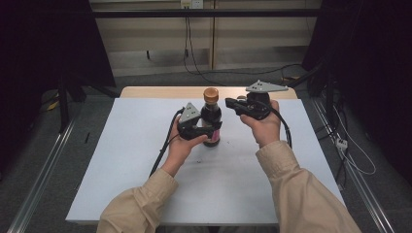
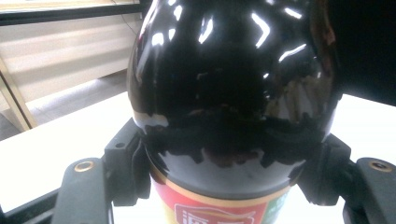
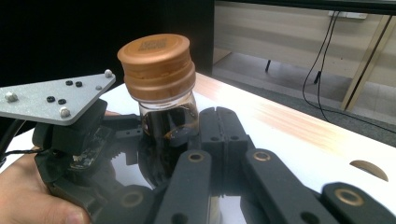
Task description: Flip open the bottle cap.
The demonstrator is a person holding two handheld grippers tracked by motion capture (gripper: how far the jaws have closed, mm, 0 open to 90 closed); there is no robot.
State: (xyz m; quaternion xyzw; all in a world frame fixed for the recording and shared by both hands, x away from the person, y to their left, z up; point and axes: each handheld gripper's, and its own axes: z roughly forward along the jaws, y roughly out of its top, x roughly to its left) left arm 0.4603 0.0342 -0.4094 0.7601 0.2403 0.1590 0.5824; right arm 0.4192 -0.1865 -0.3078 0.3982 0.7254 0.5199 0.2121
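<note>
Dark-filled bottle (image 2: 233,93) in left gripper (image 2: 229,172)

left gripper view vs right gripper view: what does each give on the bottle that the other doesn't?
Left gripper view: the left gripper has its jaws pressed on both sides of the bottle just above the red label, plus the glossy dark shoulder up close.

Right gripper view: the copper cap on the clear neck, the right gripper with its jaws together beside that neck, and the left gripper's grey plate with a hand under it.

Both: the dark bottle upright on the white table.
</note>
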